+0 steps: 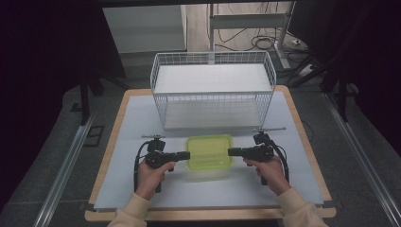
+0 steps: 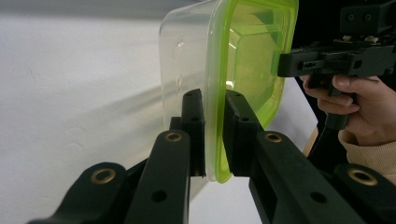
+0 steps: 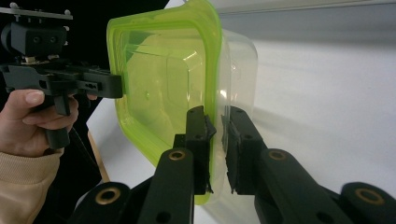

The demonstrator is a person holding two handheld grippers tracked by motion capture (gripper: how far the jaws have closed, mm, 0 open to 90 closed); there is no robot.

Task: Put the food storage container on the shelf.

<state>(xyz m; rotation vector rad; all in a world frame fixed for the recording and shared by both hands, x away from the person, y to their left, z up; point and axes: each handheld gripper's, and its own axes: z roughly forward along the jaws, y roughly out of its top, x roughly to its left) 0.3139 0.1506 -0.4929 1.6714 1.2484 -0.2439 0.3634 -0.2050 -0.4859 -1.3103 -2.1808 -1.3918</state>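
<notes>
Both grippers' fingers (image 2: 194,116) pinch the container's (image 1: 209,151) green rim at opposite sides.

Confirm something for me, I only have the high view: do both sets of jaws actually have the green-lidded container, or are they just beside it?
Observer: Left gripper is clamped on it. Its jaws pinch the lid rim of the container, one on the lid side, one on the clear tub side.
Operator: Right one too?
Observer: Yes. The right gripper is shut on the opposite rim in the same way.
Operator: Anything in the tub?
Observer: Looks empty; the table shows through the clear wall.
Operator: Basket in the way?
Observer: No, the wire basket sits farther back on the table, apart from the container.
</notes>
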